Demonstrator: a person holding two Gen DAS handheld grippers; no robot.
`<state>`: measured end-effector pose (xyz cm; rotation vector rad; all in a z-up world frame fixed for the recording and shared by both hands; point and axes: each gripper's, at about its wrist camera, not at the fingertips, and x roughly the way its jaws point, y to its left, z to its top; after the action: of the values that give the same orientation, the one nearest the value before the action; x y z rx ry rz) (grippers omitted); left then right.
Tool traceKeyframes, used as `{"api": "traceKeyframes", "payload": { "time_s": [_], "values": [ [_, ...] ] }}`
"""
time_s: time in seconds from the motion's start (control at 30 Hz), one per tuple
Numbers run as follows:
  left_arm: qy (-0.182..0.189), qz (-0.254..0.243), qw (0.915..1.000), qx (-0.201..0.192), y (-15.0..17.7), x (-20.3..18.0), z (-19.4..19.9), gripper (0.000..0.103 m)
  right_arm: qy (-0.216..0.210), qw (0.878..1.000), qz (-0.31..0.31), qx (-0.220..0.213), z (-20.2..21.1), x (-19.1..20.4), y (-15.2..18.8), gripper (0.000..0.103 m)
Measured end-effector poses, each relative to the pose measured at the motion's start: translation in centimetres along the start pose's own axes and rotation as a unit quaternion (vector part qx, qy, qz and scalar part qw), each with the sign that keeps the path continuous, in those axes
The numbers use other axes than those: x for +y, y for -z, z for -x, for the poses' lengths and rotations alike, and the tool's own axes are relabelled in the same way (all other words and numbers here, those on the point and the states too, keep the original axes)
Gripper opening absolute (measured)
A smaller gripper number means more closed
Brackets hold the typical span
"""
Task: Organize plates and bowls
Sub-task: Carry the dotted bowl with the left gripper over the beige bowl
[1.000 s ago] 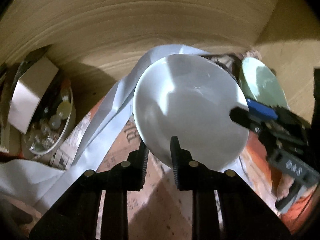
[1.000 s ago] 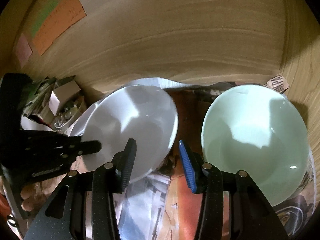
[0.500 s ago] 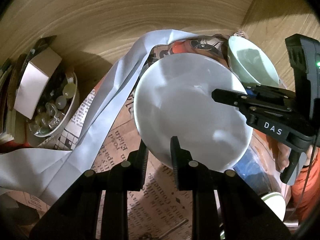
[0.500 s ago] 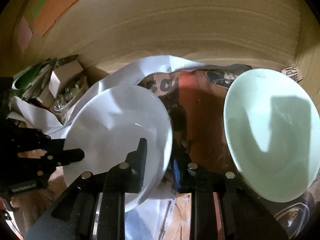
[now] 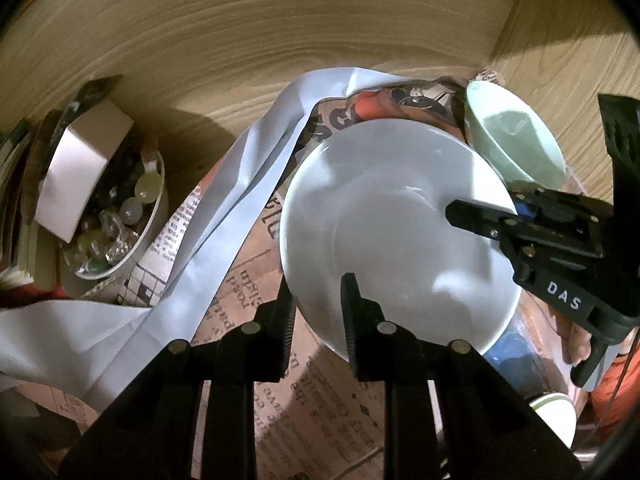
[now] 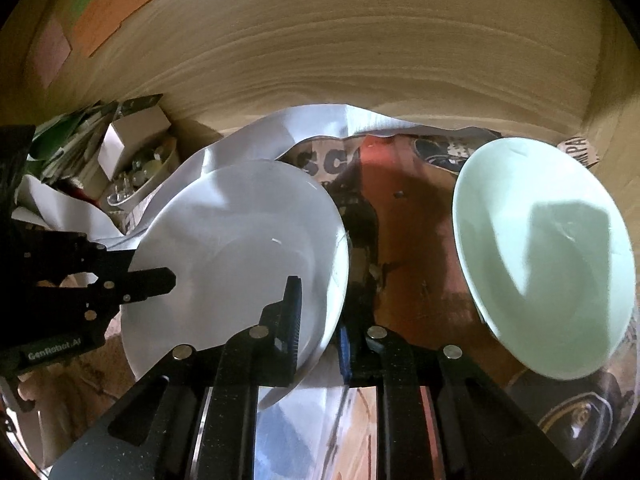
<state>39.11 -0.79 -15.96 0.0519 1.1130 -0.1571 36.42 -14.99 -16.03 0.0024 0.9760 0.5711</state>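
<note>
The white bowl [image 5: 394, 236] hangs tilted over the newspaper [image 5: 256, 280], now gripped on two sides. The right gripper [image 6: 318, 320], whose jaws stood apart a second ago, has clamped onto the bowl's rim; the left gripper [image 5: 318, 312] is clamped on the opposite edge (as it was earlier). I judge a handover or two-handed carry is under way. The green bowl [image 6: 540, 256] sits apart to the right, untouched. The view has shifted slightly since.

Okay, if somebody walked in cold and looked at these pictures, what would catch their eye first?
The white bowl in the middle, with both hand-held grippers clamped on its rim: the left hand-held gripper at the near edge, the right hand-held gripper at the other side. Next, the pale green bowl resting apart against the right-hand wooden wall.
</note>
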Motion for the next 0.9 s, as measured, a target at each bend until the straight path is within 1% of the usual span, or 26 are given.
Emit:
{"api": "traceKeyframes", "payload": {
  "time_s": [0.2,0.33,0.43,0.7,0.9],
  "values": [
    [-0.001,0.01,0.9995,-0.029,1.0,0.3,2.4,0.019,0.001,1.0,0.004,-0.015,2.1,1.3,0.5,0.016],
    [0.011,0.023,0.9981,-0.056,1.7,0.6,4.8,0.019,-0.003,0.999,0.005,-0.033,3.9,2.1,0.8,0.016],
    [0.013,0.023,0.9969,-0.075,2.6,0.7,6.7,0.019,-0.01,0.999,0.005,-0.049,5.4,3.0,1.0,0.016],
    [0.03,0.051,0.9917,-0.115,5.4,1.5,10.5,0.019,-0.024,0.997,0.015,-0.074,8.2,5.6,2.1,0.016],
    [0.027,0.062,0.9877,-0.141,7.7,2.4,12.7,0.019,-0.032,0.995,0.03,-0.087,9.3,7.5,3.0,0.015]
  ]
}}
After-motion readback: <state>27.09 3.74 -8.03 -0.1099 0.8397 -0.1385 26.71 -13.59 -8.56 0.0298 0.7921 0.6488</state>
